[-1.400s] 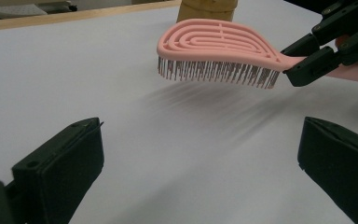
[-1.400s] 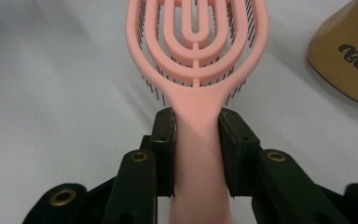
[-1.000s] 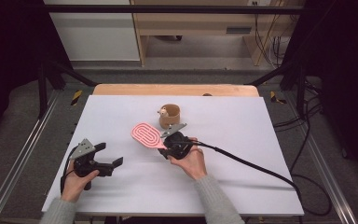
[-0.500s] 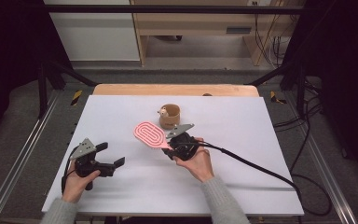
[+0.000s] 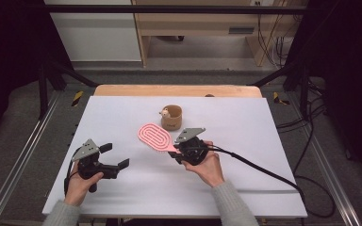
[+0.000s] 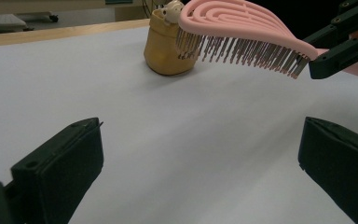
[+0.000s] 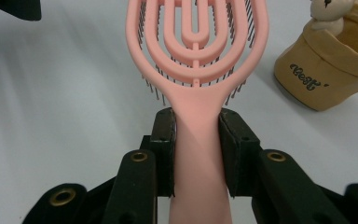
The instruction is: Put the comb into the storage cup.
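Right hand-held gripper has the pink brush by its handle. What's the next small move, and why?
Probably carry the pink brush a little farther toward the tan cup and tip its head up. The right hand-held gripper clamps the handle firmly, the brush hangs clear of the table, and the cup stands just beyond it.

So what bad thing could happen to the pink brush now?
The right hand-held gripper pinches the pink brush only at its narrow handle, so the wide head might tip or twist in the grip. The brush hangs bristles down, close to the tan pot with the little bear; a careless swing could knock the pot over. The left hand-held gripper stands open nearby and could bump the brush.
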`<state>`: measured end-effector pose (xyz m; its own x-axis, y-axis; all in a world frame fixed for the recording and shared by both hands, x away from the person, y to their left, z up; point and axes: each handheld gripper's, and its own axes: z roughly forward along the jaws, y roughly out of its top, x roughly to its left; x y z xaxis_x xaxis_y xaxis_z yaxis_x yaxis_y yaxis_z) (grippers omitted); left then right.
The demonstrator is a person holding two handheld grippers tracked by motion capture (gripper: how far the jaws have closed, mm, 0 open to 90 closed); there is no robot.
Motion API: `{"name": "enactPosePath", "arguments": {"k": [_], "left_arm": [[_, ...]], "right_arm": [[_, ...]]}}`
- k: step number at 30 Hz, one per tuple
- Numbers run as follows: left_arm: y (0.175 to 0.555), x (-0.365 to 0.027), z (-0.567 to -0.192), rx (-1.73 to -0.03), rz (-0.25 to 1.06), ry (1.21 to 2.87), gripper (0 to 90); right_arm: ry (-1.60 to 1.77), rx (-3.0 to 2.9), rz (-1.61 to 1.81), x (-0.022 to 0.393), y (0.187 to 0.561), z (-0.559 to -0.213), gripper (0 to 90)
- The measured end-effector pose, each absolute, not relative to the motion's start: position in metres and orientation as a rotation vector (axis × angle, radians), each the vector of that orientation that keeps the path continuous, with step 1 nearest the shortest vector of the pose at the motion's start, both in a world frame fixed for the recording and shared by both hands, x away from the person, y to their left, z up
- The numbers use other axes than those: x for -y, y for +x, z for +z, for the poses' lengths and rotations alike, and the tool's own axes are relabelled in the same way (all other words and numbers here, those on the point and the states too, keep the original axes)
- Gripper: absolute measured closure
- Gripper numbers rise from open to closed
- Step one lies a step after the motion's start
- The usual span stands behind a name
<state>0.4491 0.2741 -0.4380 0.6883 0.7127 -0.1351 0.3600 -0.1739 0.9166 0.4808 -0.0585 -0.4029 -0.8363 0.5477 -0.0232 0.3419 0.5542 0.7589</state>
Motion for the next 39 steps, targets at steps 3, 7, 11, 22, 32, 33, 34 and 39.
{"name": "enactPosePath", "arguments": {"k": [3, 7, 11, 22, 32, 33, 34, 39], "left_arm": [[0.448, -0.271, -0.435, -0.842, 0.396, 1.786, 0.0], [0.446, -0.266, -0.432, -0.842, 0.388, 1.779, 0.0], [0.447, -0.261, -0.429, -0.847, 0.374, 1.766, 0.0], [0.45, -0.248, -0.423, -0.856, 0.335, 1.729, 0.0], [0.455, -0.234, -0.419, -0.863, 0.299, 1.697, 0.0], [0.455, -0.233, -0.419, -0.861, 0.294, 1.696, 0.0], [0.455, -0.231, -0.418, -0.861, 0.288, 1.692, 0.0], [0.458, -0.223, -0.417, -0.861, 0.271, 1.684, 0.0]], "right_arm": [[0.725, -2.537, 1.158, 0.061, 0.479, -0.402, 69.1], [0.718, -2.528, 1.178, 0.067, 0.477, -0.401, 69.1], [0.736, -2.505, 1.209, 0.075, 0.474, -0.401, 69.1], [0.752, -2.434, 1.296, 0.093, 0.469, -0.4, 69.1], [0.781, -2.392, 1.34, 0.101, 0.466, -0.407, 69.1], [0.782, -2.39, 1.34, 0.101, 0.466, -0.407, 69.1], [0.784, -2.389, 1.343, 0.102, 0.465, -0.408, 69.1], [0.79, -2.382, 1.344, 0.103, 0.465, -0.409, 69.1]]}}
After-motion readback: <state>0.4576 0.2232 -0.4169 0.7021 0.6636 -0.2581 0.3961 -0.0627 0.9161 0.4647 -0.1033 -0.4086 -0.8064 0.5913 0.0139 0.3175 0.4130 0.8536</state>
